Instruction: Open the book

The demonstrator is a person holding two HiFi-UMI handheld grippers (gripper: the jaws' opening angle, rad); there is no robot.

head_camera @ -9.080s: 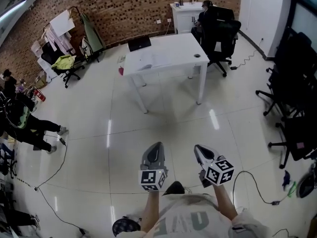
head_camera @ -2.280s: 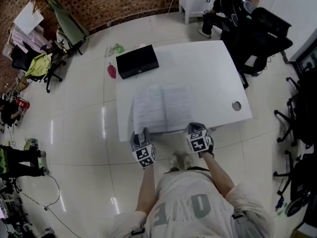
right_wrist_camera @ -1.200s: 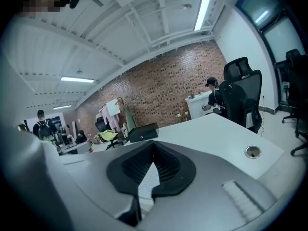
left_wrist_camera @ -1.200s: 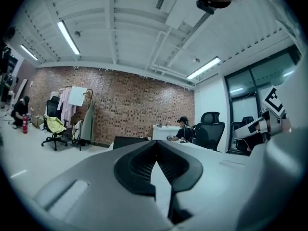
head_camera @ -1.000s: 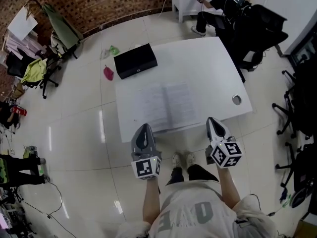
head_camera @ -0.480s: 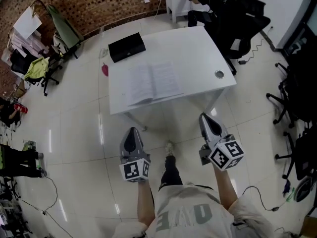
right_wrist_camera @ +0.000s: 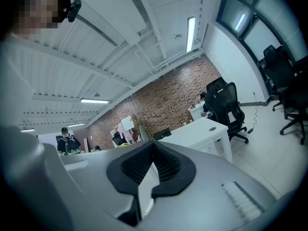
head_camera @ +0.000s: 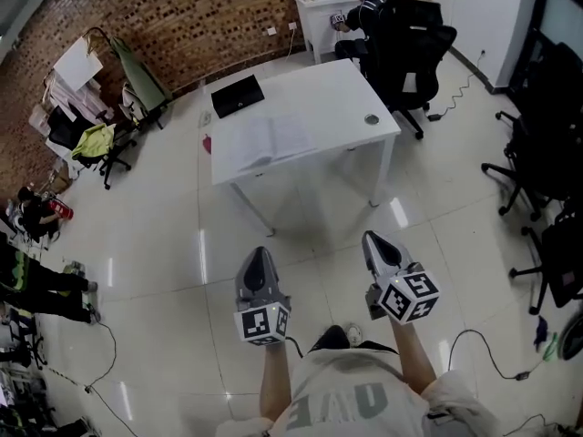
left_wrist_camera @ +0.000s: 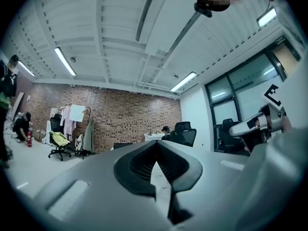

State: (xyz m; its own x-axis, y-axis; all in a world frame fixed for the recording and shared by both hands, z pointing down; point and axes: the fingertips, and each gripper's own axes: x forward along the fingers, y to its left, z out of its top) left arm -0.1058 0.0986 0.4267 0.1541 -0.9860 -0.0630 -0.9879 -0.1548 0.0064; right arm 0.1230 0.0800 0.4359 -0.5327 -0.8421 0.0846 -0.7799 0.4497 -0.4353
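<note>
Head view gave us the layout: the book [head_camera: 264, 141] lay open, pages up, on the white bench [head_camera: 339, 87], toward its near left part, just in front of a black case [head_camera: 237, 96] at the far left corner. Its spread ran long along the bench's length, tilted a bit up to the right in frame, with the spine crossing toward the near edge. Both tools hung over the tiled floor [head_camera: 155, 244], well apart from the bench. The left tool [head_camera: 259, 260] and right tool [head_camera: 377, 247] pointed at the bench. Only the gripper views showed the jaws: each pair pressed together, nothing between. There the bench came edge-on, and we couldn't make out the book.
</note>
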